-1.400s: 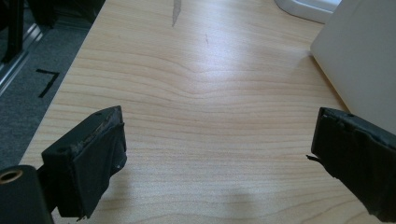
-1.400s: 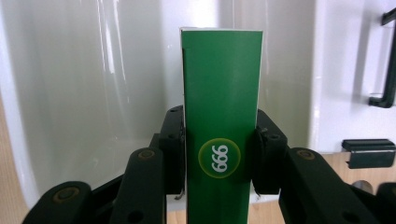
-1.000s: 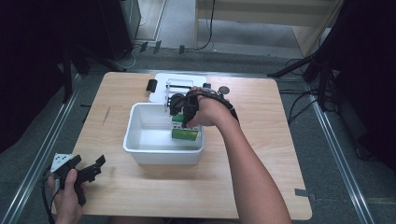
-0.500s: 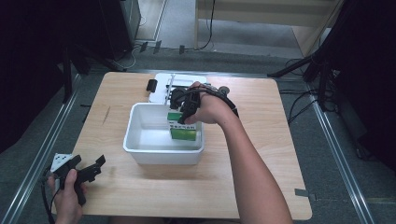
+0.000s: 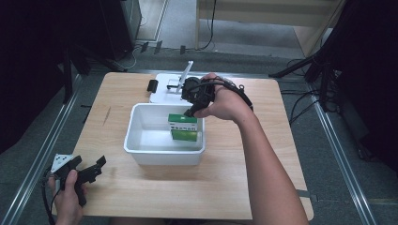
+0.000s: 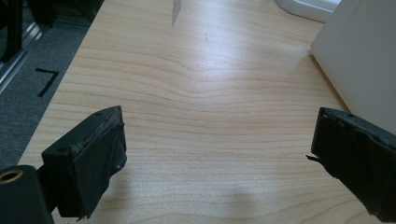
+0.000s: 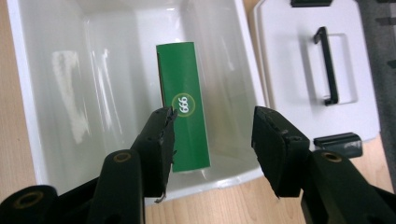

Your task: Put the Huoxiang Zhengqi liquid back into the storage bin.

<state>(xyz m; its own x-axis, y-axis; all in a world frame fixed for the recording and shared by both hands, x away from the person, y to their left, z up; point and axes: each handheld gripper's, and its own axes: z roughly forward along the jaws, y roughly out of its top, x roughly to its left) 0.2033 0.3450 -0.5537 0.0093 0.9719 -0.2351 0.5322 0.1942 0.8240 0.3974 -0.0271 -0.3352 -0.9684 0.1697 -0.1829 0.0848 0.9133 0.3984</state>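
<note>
A green box (image 5: 184,127) with a white label stands on edge inside the white bin (image 5: 141,151), close to its right wall. My right gripper (image 5: 190,110) hovers just above the box, over the bin's far right rim. Its jaws have just been opening, and they stand apart with nothing between the pads. In the right gripper view the box (image 7: 184,102) lies below the gripper (image 7: 212,140), partly behind the left jaw. My left gripper (image 5: 92,168) rests open near the table's front left corner, and in its own view the gripper (image 6: 219,154) has bare wood between the jaws.
A white lid (image 5: 164,91) with a black handle lies flat behind the bin, and the right gripper view shows this lid (image 7: 317,70) to the right of the bin wall (image 7: 46,93). A small black clip (image 5: 151,85) sits at the lid's left edge.
The right gripper has let go of the green box and risen out of the bin, its jaws spreading. The box stays inside. The left hand has not moved.
</note>
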